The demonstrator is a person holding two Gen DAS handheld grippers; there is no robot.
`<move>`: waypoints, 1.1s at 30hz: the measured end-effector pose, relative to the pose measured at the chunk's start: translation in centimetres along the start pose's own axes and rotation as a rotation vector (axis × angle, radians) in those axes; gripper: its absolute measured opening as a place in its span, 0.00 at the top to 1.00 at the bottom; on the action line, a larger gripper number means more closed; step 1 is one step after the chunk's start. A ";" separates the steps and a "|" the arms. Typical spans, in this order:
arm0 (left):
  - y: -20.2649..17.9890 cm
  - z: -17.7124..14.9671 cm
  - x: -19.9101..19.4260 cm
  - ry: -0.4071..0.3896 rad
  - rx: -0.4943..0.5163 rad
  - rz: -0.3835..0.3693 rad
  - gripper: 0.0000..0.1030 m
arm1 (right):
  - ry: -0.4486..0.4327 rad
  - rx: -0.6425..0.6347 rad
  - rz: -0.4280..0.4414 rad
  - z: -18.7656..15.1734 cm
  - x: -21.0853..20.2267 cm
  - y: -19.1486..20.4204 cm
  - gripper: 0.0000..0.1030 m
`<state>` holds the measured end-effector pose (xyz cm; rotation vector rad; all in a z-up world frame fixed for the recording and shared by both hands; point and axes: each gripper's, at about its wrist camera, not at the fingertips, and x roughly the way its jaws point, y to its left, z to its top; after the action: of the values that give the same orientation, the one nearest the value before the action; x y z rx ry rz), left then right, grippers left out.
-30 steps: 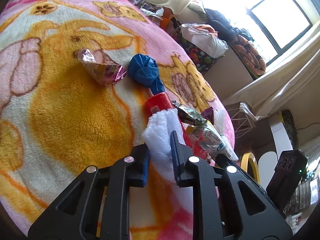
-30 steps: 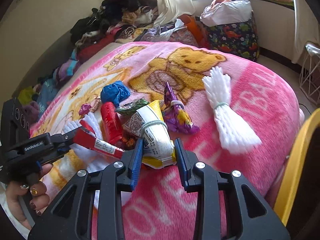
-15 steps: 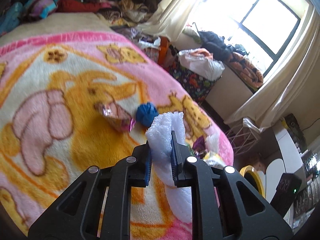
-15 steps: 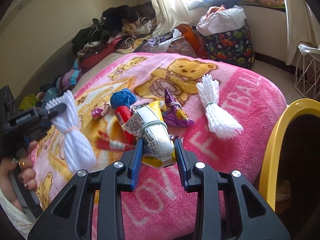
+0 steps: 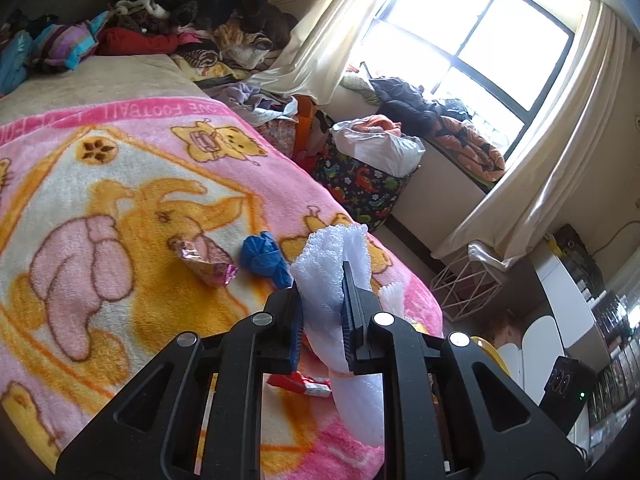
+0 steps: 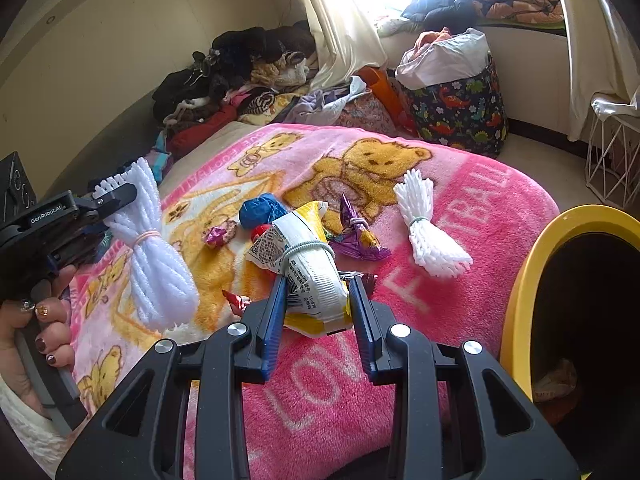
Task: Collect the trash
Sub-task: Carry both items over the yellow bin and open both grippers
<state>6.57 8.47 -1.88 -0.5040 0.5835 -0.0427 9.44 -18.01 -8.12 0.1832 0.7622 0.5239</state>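
Observation:
My left gripper (image 5: 322,280) is shut on a white foam-net bundle (image 5: 334,256) tied with a pink band, lifted above the pink blanket (image 5: 120,168). The right wrist view shows that same bundle (image 6: 156,256) hanging from the left gripper (image 6: 116,196) at the left. My right gripper (image 6: 320,288) is shut on a yellow-and-white snack bag (image 6: 308,264) bound with a rubber band, held over the blanket (image 6: 460,300). On the blanket lie a blue crumpled ball (image 6: 260,208), a purple wrapper (image 6: 356,232), a small pink foil wrapper (image 6: 218,234), a second white foam bundle (image 6: 428,224) and a red wrapper (image 5: 304,384).
A yellow-rimmed bin (image 6: 532,264) with a dark inside stands at the right of the bed. A dinosaur-print hamper (image 6: 460,108) and a white wire basket (image 6: 612,160) stand on the floor by the window. Clothes (image 6: 240,68) are piled at the bed's far end.
The left gripper has lifted the white foam bundle off the blanket and risen. The right gripper has carried the snack bag up and toward the yellow bin, which came into view.

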 end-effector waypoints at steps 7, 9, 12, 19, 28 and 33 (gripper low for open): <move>-2.2 -0.4 -0.2 -0.005 0.038 -0.028 0.90 | -0.035 0.013 -0.012 0.0 -1.9 -0.3 0.71; -2.8 -0.6 -0.4 -0.008 0.048 -0.034 0.90 | -0.047 0.016 -0.019 0.1 -2.4 -0.6 0.71; -3.7 -0.7 -0.4 -0.012 0.067 -0.043 0.90 | -0.066 0.028 -0.028 0.2 -3.2 -1.0 0.71; -5.7 -1.3 -0.5 -0.010 0.104 -0.066 0.90 | -0.100 0.061 -0.040 0.3 -4.8 -2.3 0.71; -8.3 -2.2 -0.5 -0.003 0.148 -0.097 0.90 | -0.141 0.096 -0.065 0.4 -6.8 -3.9 0.71; -9.6 -2.7 -0.3 0.004 0.172 -0.115 0.90 | -0.164 0.109 -0.083 0.3 -7.9 -4.9 0.71</move>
<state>5.85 -1.10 0.85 -0.3701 0.5491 -0.2019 6.73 -26.25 -4.77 0.2912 0.6362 0.3837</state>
